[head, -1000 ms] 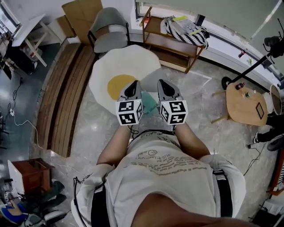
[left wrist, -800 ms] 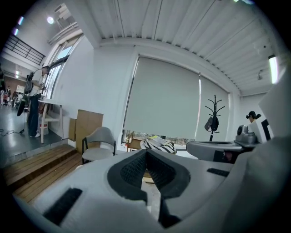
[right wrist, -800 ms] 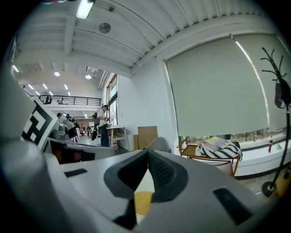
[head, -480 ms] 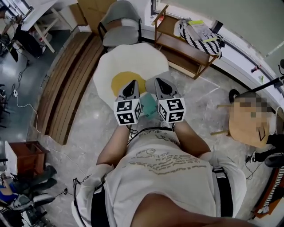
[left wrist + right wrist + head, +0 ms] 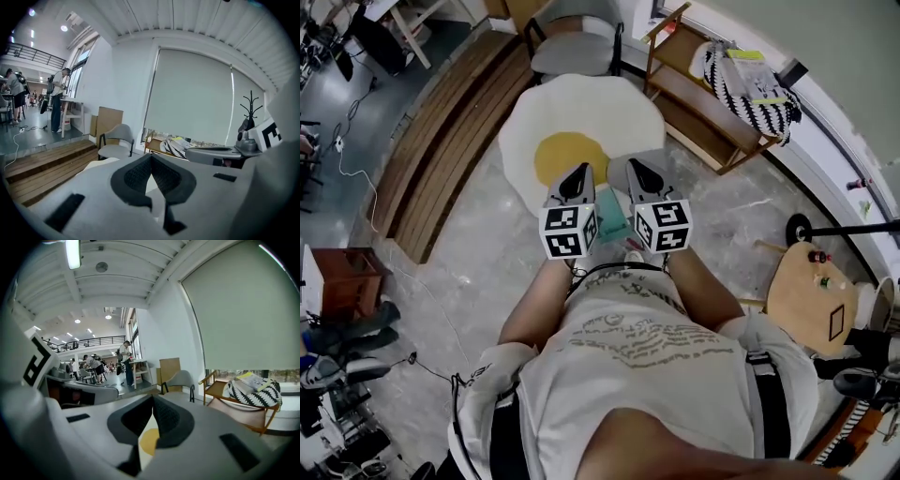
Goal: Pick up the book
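Head view: we hold left gripper point(image 5: 577, 175) and right gripper point(image 5: 634, 170) side by side, jaws of both closed, nothing between. Book point(image 5: 750, 69) lies on zigzag cushion point(image 5: 778, 112) on wooden bench point(image 5: 684, 89), well ahead to right, long axis along window wall. Grey stone floor point(image 5: 478, 272), fried-egg rug point(image 5: 600, 103), grey chair point(image 5: 572, 56).

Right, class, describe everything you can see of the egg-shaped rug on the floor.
The rug looks like a fried egg: a white, wavy-edged patch with a round yellow yolk set off-centre, toward the wooden step. It seems soft and lies flat on the pale stone-look floor. A grey chair stands at its far edge; whether its legs rest on it cannot be told.
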`<state>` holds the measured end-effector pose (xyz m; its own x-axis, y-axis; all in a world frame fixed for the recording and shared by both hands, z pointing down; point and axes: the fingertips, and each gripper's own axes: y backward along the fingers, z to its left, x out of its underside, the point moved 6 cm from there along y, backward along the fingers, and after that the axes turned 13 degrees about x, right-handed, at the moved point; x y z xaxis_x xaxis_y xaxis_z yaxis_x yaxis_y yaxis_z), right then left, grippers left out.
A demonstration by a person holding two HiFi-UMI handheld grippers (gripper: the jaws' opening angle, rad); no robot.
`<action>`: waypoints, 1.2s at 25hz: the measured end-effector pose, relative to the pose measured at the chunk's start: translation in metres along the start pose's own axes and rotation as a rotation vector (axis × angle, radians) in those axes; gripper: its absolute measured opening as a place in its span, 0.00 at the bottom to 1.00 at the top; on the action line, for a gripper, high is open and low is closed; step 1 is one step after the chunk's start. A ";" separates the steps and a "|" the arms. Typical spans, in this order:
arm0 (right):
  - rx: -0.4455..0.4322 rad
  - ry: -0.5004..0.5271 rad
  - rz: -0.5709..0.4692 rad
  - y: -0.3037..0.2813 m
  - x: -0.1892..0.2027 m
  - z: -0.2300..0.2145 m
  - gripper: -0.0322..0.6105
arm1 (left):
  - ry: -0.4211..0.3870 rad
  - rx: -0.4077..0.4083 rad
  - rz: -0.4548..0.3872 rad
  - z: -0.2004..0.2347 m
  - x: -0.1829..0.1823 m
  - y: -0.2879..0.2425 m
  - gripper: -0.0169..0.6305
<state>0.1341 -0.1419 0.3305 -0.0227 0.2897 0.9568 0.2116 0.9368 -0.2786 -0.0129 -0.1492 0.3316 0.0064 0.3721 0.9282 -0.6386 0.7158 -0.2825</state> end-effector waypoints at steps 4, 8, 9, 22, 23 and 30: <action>-0.068 0.011 0.046 -0.003 0.015 -0.005 0.09 | 0.045 -0.059 0.010 -0.007 0.016 -0.001 0.06; -0.113 0.009 0.128 -0.008 0.038 -0.009 0.09 | 0.112 -0.111 0.034 -0.008 0.041 0.003 0.06; -0.123 0.005 0.148 -0.010 0.045 -0.010 0.09 | 0.126 -0.119 0.041 -0.007 0.048 0.005 0.06; -0.158 0.022 0.399 -0.031 0.154 -0.001 0.09 | 0.295 -0.164 0.160 0.013 0.158 0.001 0.06; -0.156 0.024 0.414 -0.033 0.164 -0.001 0.10 | 0.305 -0.166 0.170 0.016 0.168 -0.001 0.06; -0.125 0.013 0.561 -0.026 0.257 -0.014 0.09 | 0.374 -0.157 0.268 0.026 0.252 -0.015 0.06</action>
<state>0.1366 -0.0947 0.5843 0.1381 0.7327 0.6664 0.3017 0.6098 -0.7329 -0.0221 -0.0816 0.5764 0.1520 0.7216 0.6754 -0.5317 0.6357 -0.5596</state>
